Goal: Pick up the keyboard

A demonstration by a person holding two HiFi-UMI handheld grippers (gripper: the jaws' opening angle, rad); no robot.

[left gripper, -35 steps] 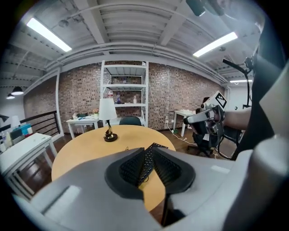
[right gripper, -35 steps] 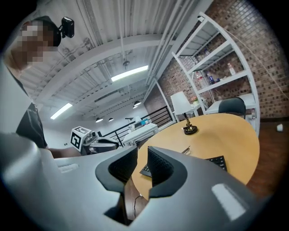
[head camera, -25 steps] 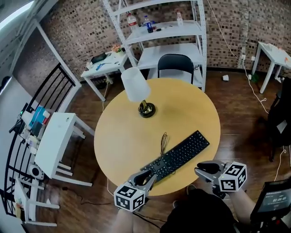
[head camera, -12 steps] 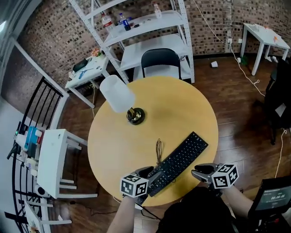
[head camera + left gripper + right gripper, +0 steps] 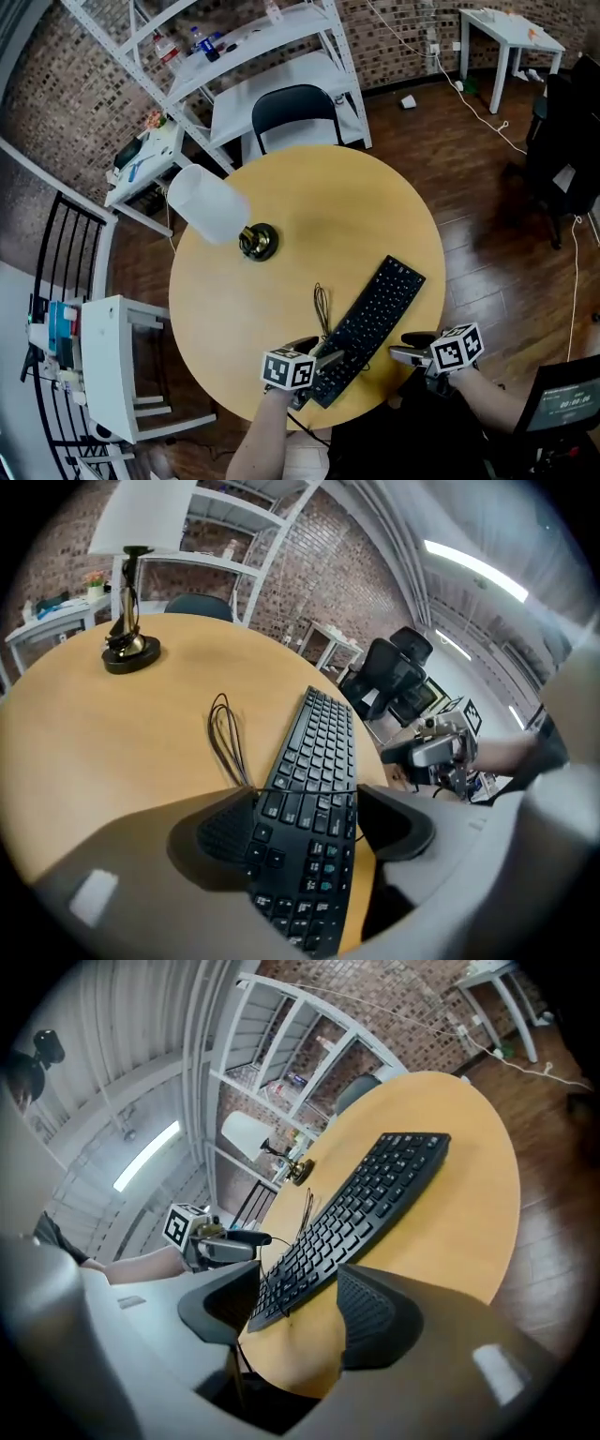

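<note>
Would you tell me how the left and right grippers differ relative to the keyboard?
The left gripper is over the near end of the keyboard, the right gripper at the table edge, apart from it. The left's jaws flank the keyboard; the right's hold nothing. Both have just been opening.

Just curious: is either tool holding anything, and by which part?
Nothing is held. The left gripper, jaws just opened wider, straddles the keyboard at its near end without pinching; the right gripper, jaws also just opened wider, is empty.

Bright, even light — ceiling strips (image 5: pixel 473 569) glare in the gripper views; fisheye edges bend and darken, shadows on the table (image 5: pixel 375 216) are soft.
</note>
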